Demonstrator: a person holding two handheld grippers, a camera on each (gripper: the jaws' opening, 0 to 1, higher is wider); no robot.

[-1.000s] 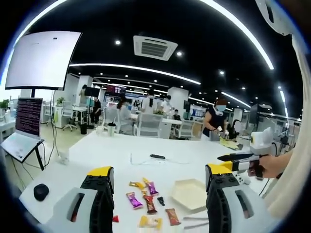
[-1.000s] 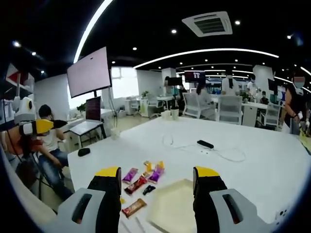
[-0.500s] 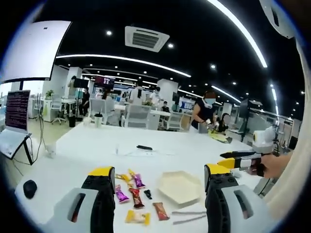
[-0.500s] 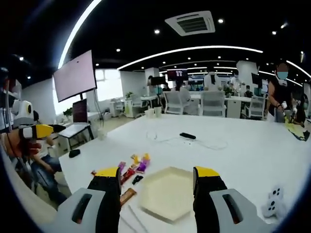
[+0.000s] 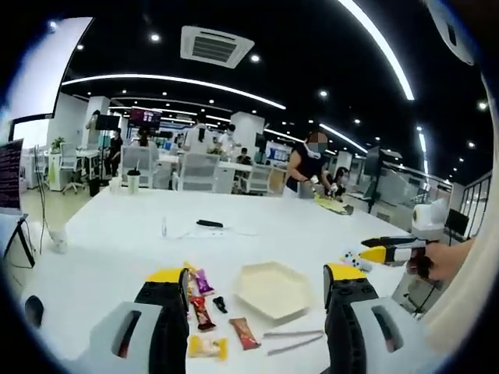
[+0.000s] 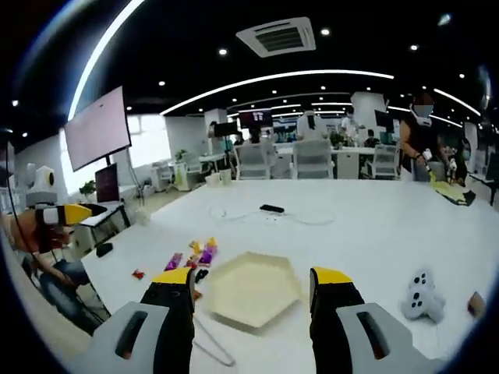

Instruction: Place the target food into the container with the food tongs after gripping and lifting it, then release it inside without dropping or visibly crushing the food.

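Note:
A pale hexagonal container [image 5: 274,290] sits on the white table [image 5: 117,241]. Left of it lie several wrapped snacks [image 5: 199,300], purple, red, brown and yellow. Metal food tongs [image 5: 291,342] lie flat on the table in front of the container. My left gripper [image 5: 255,274] is open and holds nothing, well above the table. The right gripper view has the same container [image 6: 249,288], the snacks [image 6: 196,254] and the tongs [image 6: 207,347]. My right gripper [image 6: 252,274] is open and holds nothing, and it also enters the left gripper view at the right [image 5: 387,252].
A white game controller [image 6: 421,294] lies right of the container. A black remote with a cable [image 6: 271,209] lies farther back, a black mouse [image 6: 104,249] near the table's left edge. People stand at distant desks. My left gripper [image 6: 66,214] appears at the far left.
Both cameras have swung to the right, so container and snacks sit further left in each view. Both grippers stay open. Nothing on the table has moved.

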